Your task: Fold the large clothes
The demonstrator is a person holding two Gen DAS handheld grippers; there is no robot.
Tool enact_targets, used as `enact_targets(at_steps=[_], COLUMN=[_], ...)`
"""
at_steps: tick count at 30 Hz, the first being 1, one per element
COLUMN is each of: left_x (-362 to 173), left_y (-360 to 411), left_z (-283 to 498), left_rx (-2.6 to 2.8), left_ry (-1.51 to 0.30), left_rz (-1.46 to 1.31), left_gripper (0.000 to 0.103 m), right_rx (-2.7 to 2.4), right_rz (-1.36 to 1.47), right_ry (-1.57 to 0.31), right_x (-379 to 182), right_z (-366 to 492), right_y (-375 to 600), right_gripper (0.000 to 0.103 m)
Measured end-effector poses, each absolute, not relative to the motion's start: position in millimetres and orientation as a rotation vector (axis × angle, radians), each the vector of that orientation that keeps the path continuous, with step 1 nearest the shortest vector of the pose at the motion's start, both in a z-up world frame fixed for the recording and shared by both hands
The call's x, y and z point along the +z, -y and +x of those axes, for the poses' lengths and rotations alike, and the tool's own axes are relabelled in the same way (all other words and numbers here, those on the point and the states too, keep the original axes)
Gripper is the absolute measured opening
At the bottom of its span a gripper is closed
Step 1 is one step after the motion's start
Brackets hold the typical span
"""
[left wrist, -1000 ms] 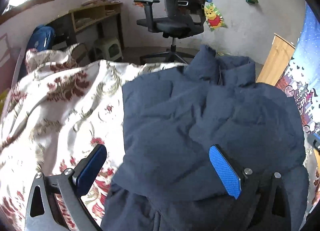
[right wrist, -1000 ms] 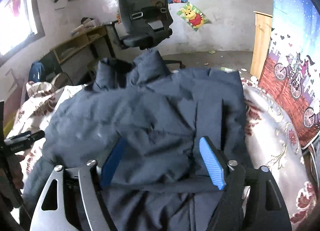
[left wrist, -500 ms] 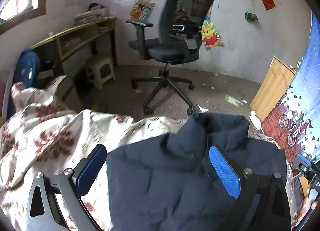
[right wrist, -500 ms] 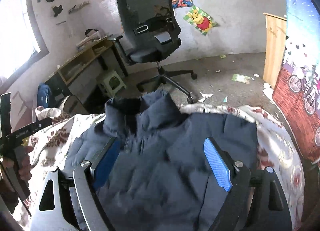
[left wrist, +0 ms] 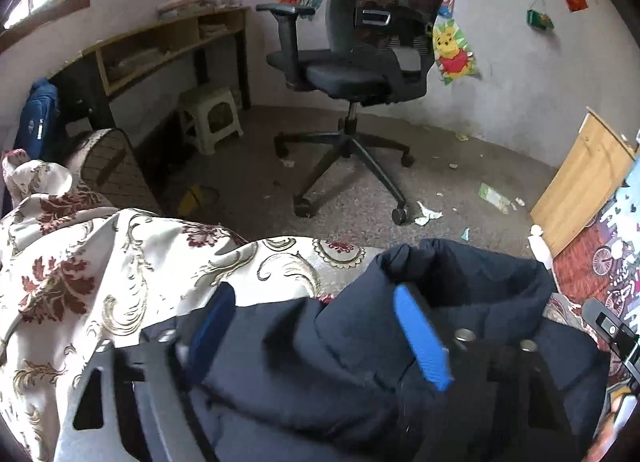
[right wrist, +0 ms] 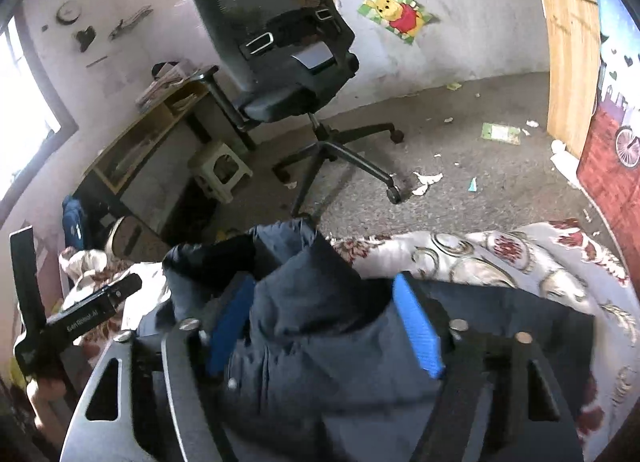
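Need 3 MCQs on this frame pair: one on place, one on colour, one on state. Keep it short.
1. Where does the jacket lie?
A. on the office chair
B. on the floral bedspread
C. on the floor

2. What colour are the pads on the gripper fingers?
A. blue
B. red
C. white

3. What stands between the fingers of the right gripper?
A. nothing
B. the plastic stool
C. the jacket's collar

Answers:
1 B: the floral bedspread shows on both sides of the jacket.
2 A: both views show blue pads.
3 C: the raised collar rises between the two pads, whose jaws have just been closing.
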State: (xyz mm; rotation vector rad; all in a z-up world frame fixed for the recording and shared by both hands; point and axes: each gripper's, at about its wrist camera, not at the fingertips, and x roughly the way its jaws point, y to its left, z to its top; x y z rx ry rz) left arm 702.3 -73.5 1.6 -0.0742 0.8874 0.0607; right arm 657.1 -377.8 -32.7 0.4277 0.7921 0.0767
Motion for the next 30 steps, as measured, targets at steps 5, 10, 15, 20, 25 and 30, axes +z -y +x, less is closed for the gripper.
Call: enact_targets(at_steps=[5,10,15,20,25,30], left_x=[-11,-13,-2,-6,-43,-58], left_y=[89,93,73,42,37,50], left_z=[723,720,690,648,625,624], left_rx=[0.031,0.008,-0.055,-0.128,-0.152,-0.135], left_ry=[-0.934,-0.936,-0.926,-0.952,-1.006,-0.984], left_rz=[-0.07,-0.08,-0.075,-0.09,-0.042,0.013], left_gripper=[0.024,0.005,0.004,0.004,0.003,0.003], right_rx=[0.08,0.062,0.092,0.153,0.15,0.153], right_rz=[0.408,0.384,0.363,0.382,0.321,0.322], right_ry=[-0.832,-0.899,-0.856,-0.818,-0.857,-0.856], right_x=[-45,-60,-53,-50,-78,-89], right_z=[687,695,664,616,598,587], right_y=[363,356,362,371,375,377], right_gripper=[0.062,0.008,0.005,0.005,0.004,0.005])
